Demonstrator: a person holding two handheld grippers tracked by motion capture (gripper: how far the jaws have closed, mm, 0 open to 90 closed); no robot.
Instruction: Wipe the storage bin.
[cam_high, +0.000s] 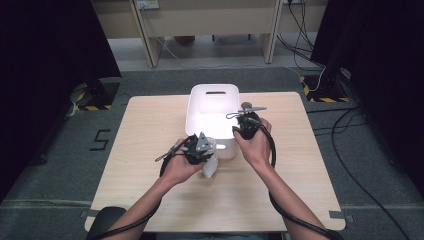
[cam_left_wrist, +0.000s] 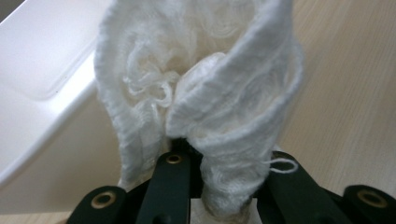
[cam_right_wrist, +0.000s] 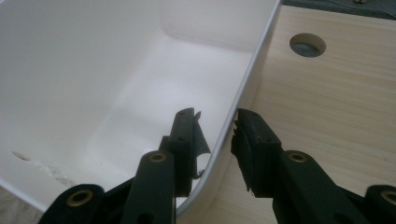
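White knitted cloth (cam_left_wrist: 205, 116) is what we find clamped in the left claw (cam_high: 207, 156); in the left gripper view the bunched fabric rises from between the two black jaws, which are drawn in tight on it, and loose loops of thread hang at its edge. In the high view we place this claw and its cloth (cam_high: 210, 168) at the near left corner of the white bin (cam_high: 196, 100), the cloth hanging just outside the bin's near wall and low over the counter (cam_high: 145, 135). We cannot tell whether the cloth touches the counter. The left hand (cam_high: 180, 167) that carries the claw sits near the middle of the counter.

We note the bin standing upright toward the far middle of the light wooden counter, with a slot handle in its far wall.

On the right side, we find the right claw (cam_high: 239, 131) set astride the bin's right wall (cam_right_wrist: 243, 93): in the right gripper view one jaw stands inside the bin and the other outside it, over the counter. The jaws are partly parted. The inner jaw lies close against the wall, and a narrow gap shows between the outer pad and the rim, so we record no firm grip. A round hole (cam_right_wrist: 307, 45) is cut in the counter beyond this claw.
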